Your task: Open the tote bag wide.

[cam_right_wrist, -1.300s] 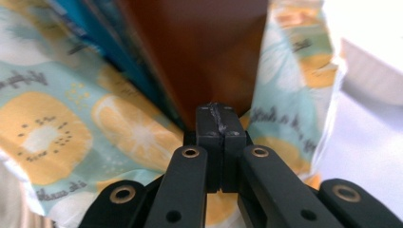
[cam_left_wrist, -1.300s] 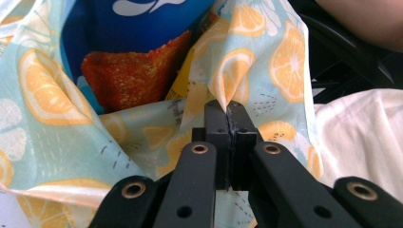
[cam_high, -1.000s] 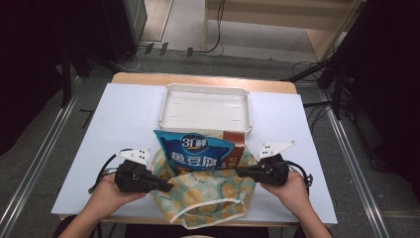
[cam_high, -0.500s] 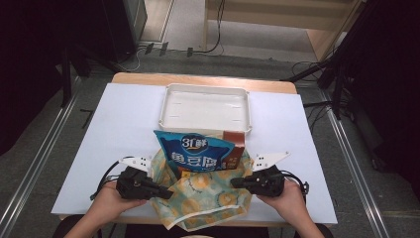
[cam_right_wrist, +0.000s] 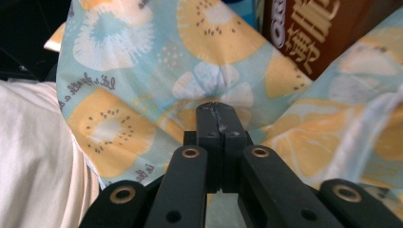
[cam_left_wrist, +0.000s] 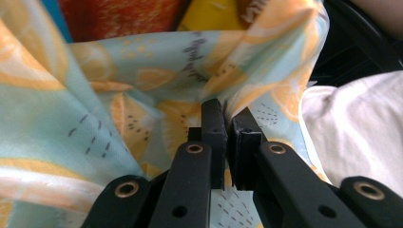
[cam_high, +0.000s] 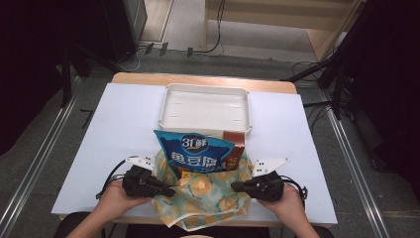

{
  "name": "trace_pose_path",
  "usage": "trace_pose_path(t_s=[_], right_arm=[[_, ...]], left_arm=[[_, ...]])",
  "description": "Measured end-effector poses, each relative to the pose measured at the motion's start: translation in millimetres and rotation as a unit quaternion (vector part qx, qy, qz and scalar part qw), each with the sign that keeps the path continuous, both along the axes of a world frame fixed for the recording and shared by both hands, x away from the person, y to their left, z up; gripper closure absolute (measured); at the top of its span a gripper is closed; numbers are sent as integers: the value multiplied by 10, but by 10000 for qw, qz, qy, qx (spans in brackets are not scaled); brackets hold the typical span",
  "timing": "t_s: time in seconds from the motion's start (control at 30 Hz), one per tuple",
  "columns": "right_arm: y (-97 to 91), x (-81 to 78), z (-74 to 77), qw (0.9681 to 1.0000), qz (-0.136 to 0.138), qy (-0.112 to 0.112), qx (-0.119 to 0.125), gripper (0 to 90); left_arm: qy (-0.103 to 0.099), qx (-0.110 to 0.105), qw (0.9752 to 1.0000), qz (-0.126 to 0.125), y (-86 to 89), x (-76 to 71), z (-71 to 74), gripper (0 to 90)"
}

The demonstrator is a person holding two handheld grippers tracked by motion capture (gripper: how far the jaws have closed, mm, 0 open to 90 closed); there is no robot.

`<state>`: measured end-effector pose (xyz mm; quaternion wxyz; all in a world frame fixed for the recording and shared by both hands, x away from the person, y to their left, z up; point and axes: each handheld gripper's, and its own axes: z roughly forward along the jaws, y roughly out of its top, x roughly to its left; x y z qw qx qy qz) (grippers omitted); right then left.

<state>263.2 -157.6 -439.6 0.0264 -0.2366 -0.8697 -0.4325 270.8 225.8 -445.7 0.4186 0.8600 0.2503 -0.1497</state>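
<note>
Both grippers (cam_high: 171,190) (cam_high: 235,187) flank the fruit-print bag (cam_high: 205,198): right clamps cloth, left's jaws have just been parting; release evenly so the snack packs (cam_high: 195,152) stay upright.

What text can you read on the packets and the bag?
"31鲜" and "鱼豆腐": blue packet, high view.
"let's" plus a blurred cursive word: fruit-print cloth bag.
Pale Chinese characters on the brown packet: cropped, unreadable.
Grey cursive on the bag, left gripper view: blurred.
</note>
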Motion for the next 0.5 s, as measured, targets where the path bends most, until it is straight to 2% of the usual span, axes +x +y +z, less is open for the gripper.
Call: trace_pose_path(t_s=[0.2, 0.3, 0.4, 0.5], right_arm=[[0, 8, -89, 10000, -9, -31, -40, 900], [3, 10, -131, 9999, 37, -124, -71, 900], [15, 27, -200, 9995, 116, -213, -199, 900], [17, 45, -226, 9996, 103, -132, -226, 900]], left_arm=[[3, -44, 10000, -7, -29, 61, -56, 873], [-87, -6, 10000, 21, -39, 89, -85, 873], [-39, 42, 10000, 28, -51, 116, -118, 869], [-35, 98, 9999, 26, -57, 129, -142, 862]])
